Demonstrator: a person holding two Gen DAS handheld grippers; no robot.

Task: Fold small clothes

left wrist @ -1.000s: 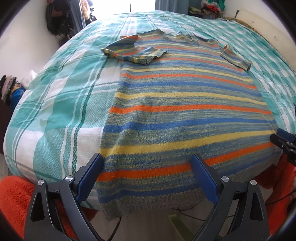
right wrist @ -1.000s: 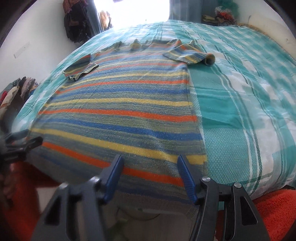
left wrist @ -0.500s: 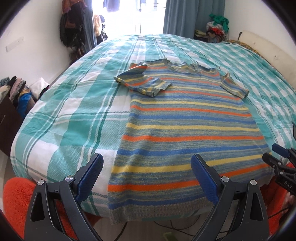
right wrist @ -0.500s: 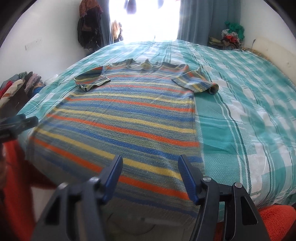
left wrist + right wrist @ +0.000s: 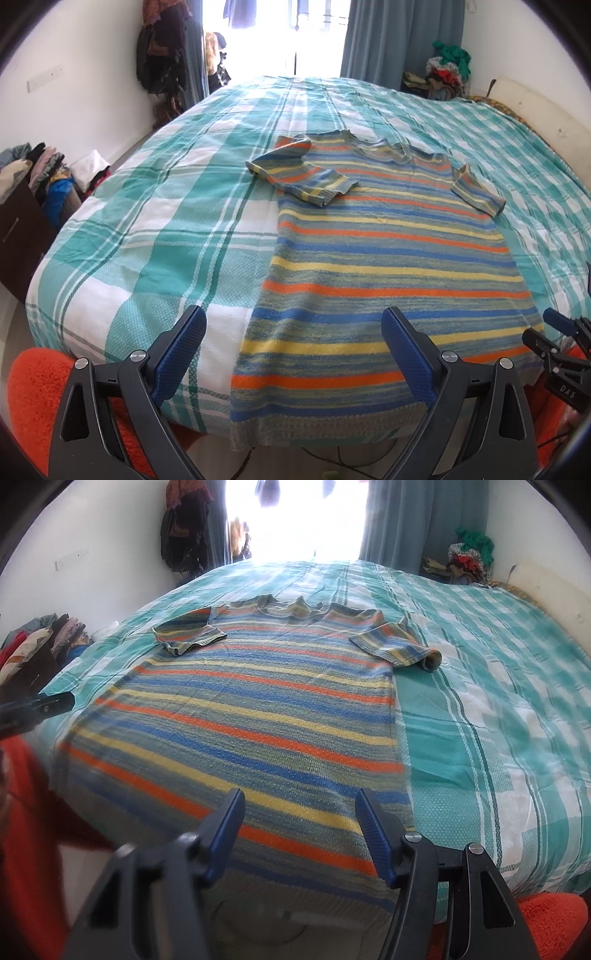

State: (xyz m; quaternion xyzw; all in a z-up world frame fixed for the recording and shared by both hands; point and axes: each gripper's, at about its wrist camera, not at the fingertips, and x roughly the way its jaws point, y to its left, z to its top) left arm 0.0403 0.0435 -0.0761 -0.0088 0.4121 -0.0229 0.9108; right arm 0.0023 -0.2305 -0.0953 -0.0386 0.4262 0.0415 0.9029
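- Both tongs are standing released, gripping nothing: left gripper (image 5: 293, 349) is showing ribbed blue pads on black plastic arms with silver pivot screws; right gripper (image 5: 299, 829) is showing the same build.
- Lettering "DAS" is showing in white on the right gripper's black body at the edge of the left wrist view; no other writing is reading clearly.
- Striped sweater (image 5: 388, 258) is lying flat on the bed (image 5: 166, 221), its hem hanging over the near edge, both short sleeves folded inward; knit is coarse, banded orange, blue, yellow and grey-green.
- Bedcover is showing a woven teal-and-white check.
- Orange fleece (image 5: 33, 391) is sitting fuzzy below the bed edge.
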